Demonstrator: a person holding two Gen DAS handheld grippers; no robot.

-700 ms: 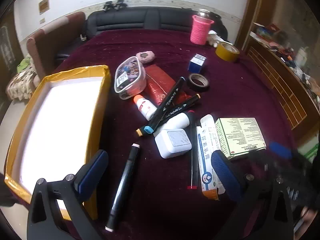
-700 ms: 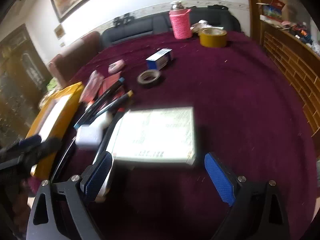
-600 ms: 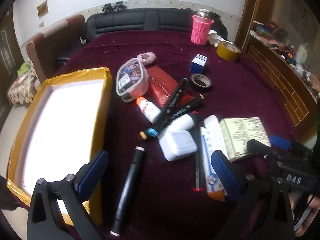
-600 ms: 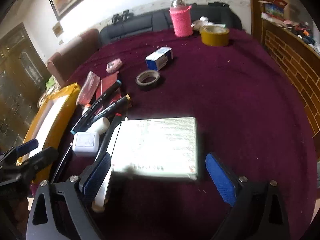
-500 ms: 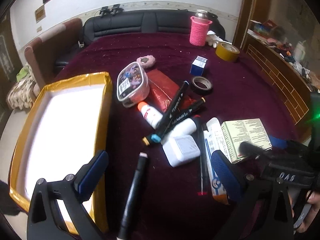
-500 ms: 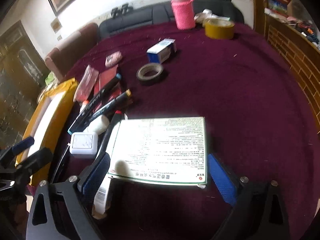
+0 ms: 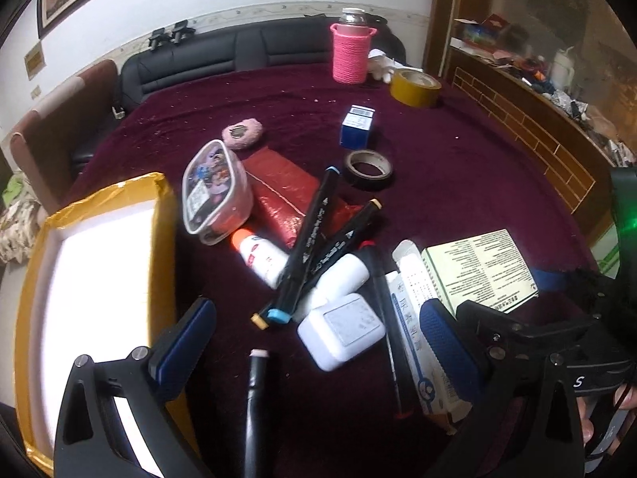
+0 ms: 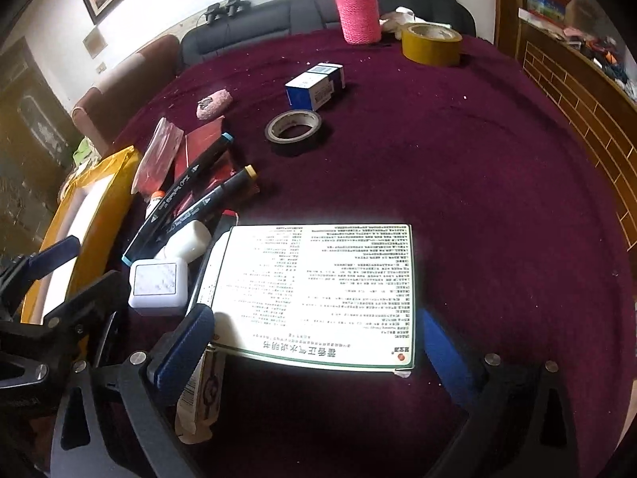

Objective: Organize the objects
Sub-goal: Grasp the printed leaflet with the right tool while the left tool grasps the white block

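The right claw [image 8: 314, 342] has been brought down and forward over the last half second, so that the flat medicine box [image 8: 318, 294] is now framed between its blue pads [image 8: 185, 344], which stand spread wide on either side of the near end. No contact is seen yet; nothing is gripped. This is judged to be the approach to a first pick, with the closing still to be made (the toothpaste box [image 8: 201, 394] lies touching the left pad and could be caught too).

The left claw [image 7: 318, 342] is likewise held apart and empty, above a black marker [image 7: 254, 410] lying between its pads and a white charger [image 7: 342, 332] just ahead. To its left, a yellow-rimmed tray [image 7: 163, 239] is seen, still holding nothing, and is taken as the likely destination.

Further out, crossed markers [image 7: 314, 235], a small bottle [image 7: 260, 257], a clear plastic case [image 7: 215, 199], a red packet [image 7: 278, 195], a roll of black tape [image 7: 368, 169] and a blue box [image 7: 358, 125] are scattered over the dark red cloth [image 8: 458, 151]. At the far edge a pink-sleeved flask [image 8: 358, 8] and yellow tape [image 8: 432, 44] are set. Beyond, a black sofa [image 7: 247, 51], a white wall and wooden shelving are visible.
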